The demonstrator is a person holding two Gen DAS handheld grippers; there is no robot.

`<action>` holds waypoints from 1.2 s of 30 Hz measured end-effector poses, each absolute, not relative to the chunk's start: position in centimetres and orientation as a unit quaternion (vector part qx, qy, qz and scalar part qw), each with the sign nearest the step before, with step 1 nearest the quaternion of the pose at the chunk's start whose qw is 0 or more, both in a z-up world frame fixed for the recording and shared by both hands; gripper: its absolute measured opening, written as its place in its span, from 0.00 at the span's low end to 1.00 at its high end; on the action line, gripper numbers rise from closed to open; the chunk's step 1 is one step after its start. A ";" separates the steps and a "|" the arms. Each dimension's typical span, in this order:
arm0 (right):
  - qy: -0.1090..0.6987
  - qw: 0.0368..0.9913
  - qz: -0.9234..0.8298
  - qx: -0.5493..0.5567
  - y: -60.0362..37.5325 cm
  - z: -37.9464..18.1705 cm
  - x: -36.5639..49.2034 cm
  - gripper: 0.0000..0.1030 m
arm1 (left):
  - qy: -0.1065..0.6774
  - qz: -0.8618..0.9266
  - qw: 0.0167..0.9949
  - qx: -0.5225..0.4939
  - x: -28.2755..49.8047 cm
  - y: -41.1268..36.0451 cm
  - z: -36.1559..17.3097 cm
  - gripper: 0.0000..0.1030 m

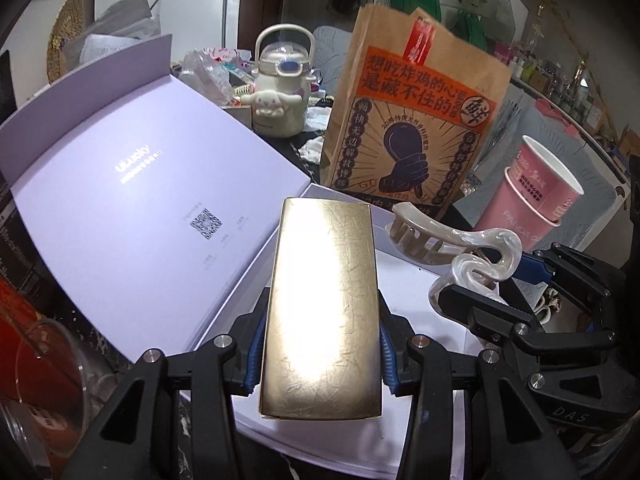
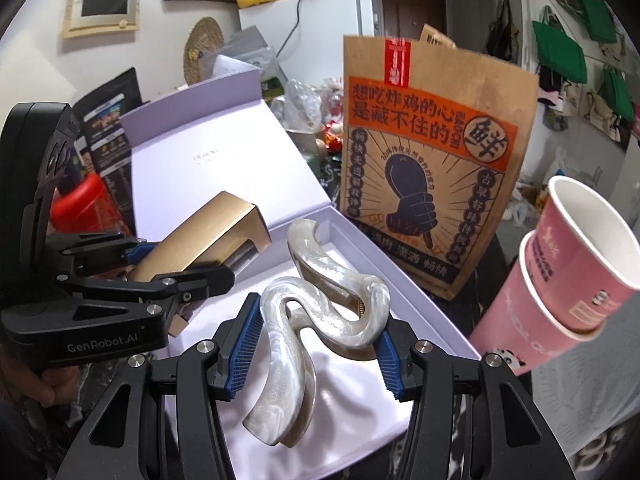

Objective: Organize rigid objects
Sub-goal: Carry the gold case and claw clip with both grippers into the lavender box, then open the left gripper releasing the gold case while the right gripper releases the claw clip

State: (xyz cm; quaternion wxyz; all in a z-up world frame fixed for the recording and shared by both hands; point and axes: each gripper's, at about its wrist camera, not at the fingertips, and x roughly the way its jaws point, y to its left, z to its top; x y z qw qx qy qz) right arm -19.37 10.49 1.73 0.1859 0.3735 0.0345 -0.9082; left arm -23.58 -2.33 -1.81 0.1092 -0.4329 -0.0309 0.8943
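nearest, two grippers working over one open lilac box [image 2: 404,276]. left gripper [image 1: 322,344] is clamping one gold box [image 1: 324,304] between its blue pads, holding it above the white box floor. right gripper [image 2: 316,344] is gripping one pearly hair claw [image 2: 320,308], also over the box. beyond, two stacked pink paper cups [image 2: 580,280] are leaning at right; one brown paper bag [image 2: 432,184] is standing behind; farther back, one white kettle-shaped bottle [image 1: 282,92].
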 end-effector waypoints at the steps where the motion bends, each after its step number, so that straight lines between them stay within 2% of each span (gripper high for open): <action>1: 0.035 0.184 -0.907 0.377 10.4 1.6 -19.7 0.51 | -0.029 0.892 0.109 -0.437 -23.9 -2.2 -2.1 0.43; 19: 0.065 0.160 -0.890 0.421 9.7 -2.6 -22.6 0.51 | 0.019 0.870 0.086 -0.484 -27.0 -0.9 -6.3 0.43; 36: 0.081 0.142 -0.878 0.451 10.4 -4.5 -23.2 0.53 | 0.055 0.860 0.059 -0.503 -27.3 -0.3 -7.9 0.43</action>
